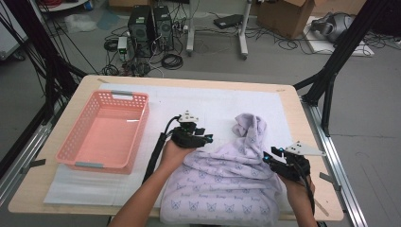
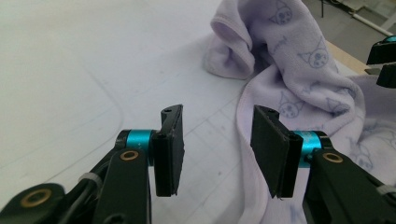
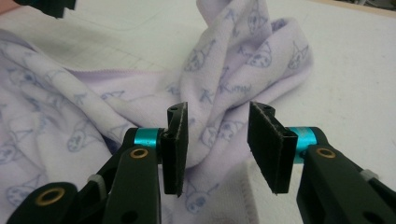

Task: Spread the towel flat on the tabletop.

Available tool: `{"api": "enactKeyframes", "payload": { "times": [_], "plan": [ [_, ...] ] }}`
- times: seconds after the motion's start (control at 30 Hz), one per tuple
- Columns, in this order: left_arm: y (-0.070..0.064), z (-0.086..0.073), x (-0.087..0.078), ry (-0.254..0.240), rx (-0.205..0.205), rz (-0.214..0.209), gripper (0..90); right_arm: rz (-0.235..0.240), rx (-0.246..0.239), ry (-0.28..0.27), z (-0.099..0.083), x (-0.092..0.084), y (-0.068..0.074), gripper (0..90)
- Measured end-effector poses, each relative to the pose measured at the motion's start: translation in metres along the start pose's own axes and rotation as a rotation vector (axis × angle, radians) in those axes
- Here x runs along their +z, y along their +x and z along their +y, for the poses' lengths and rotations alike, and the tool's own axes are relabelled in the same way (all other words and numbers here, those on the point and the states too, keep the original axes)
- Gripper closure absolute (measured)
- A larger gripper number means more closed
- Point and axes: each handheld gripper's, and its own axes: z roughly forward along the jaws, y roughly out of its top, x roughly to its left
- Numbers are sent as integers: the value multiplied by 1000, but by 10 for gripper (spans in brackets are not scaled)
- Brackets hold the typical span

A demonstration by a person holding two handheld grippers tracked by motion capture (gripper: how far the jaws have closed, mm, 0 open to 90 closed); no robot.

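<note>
A lilac towel [image 1: 227, 175] printed with small cartoon faces lies rumpled on the white mat, one end bunched up at the far side [image 1: 248, 125]. My left gripper [image 1: 204, 138] hovers at the towel's left edge with its jaws apart; in the left gripper view [image 2: 215, 149] the towel's hem [image 2: 243, 121] runs just beside the right jaw, with bare mat between the pads. My right gripper [image 1: 270, 156] sits at the towel's right side. In the right gripper view [image 3: 217, 144] its jaws stand apart over a fold of the towel [image 3: 219, 116], with nothing pinched.
A pink plastic basket [image 1: 105, 132] stands on the left of the white mat [image 1: 189, 101], with nothing in it. The wooden table's edges [image 1: 312, 142] frame the mat. Computers, cables and boxes lie on the floor beyond the table.
</note>
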Motion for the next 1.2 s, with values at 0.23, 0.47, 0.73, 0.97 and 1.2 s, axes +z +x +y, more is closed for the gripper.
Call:
{"api": "enactKeyframes", "payload": {
  "times": [0.23,0.47,0.73,0.97,1.2],
  "plan": [
    [-18,9,42,88,100,-23,521,11,15,6,-4,3,-3,570],
    [-36,18,86,174,127,-34,495,15,30,11,-5,4,-3,567],
    [-50,16,96,212,248,41,823,9,57,9,-10,1,-11,567],
    [-26,22,64,131,158,120,880,9,60,12,-10,3,-12,567],
    [22,17,1,15,33,287,881,-3,68,13,-8,6,-12,570]
  ]
}}
